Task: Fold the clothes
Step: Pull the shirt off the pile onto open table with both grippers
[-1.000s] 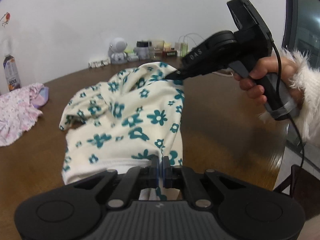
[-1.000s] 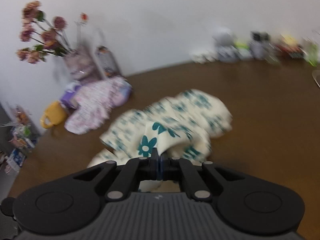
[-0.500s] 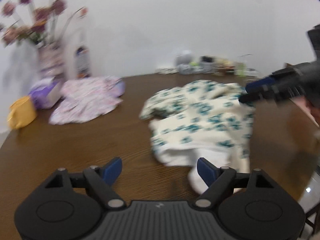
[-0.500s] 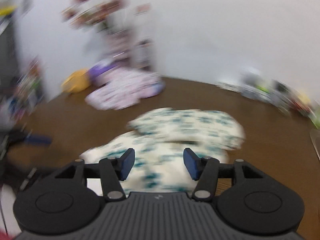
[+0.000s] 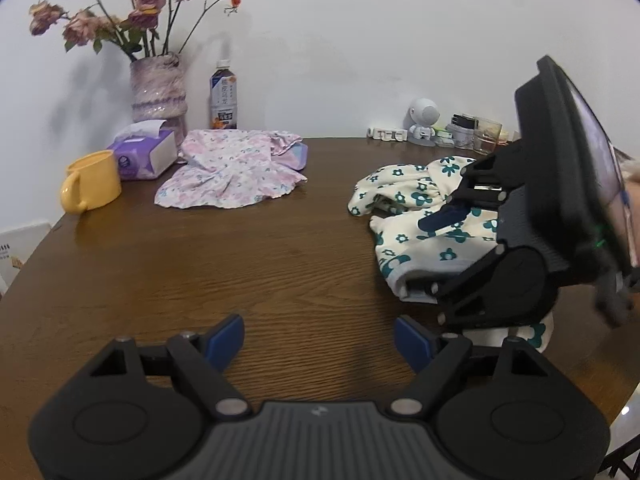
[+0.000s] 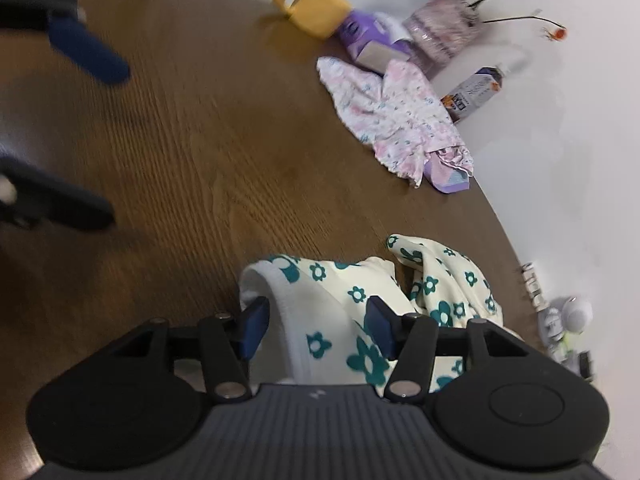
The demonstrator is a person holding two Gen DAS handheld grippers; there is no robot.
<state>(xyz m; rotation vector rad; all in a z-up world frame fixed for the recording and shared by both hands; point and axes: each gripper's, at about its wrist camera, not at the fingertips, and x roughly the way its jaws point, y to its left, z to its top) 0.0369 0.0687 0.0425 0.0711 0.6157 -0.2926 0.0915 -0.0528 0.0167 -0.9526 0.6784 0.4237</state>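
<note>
A cream garment with teal flowers (image 5: 400,216) lies crumpled at the right of the brown table (image 5: 240,264). My left gripper (image 5: 318,340) is open over bare wood to its left, with nothing between the fingers. My right gripper (image 6: 316,324) is rolled onto its side low over the cream garment (image 6: 340,296). Its jaws are closing with the white-hemmed fold between them, and the pads are not pressing on it. In the left wrist view the right gripper (image 5: 436,256) covers part of the cloth. The left gripper (image 6: 112,144) appears blurred in the right wrist view.
A pink floral garment (image 5: 232,172) lies at the back. A yellow mug (image 5: 92,186), a purple tissue box (image 5: 142,154), a vase of dried roses (image 5: 158,92) and a bottle (image 5: 224,100) stand back left. A white toy robot (image 5: 424,120) and jars (image 5: 476,134) stand back right.
Both grippers were shut on the cream garment and have let it go and opened. The left one swung left over bare table. The right one rolled sideways and dropped over the cloth.
</note>
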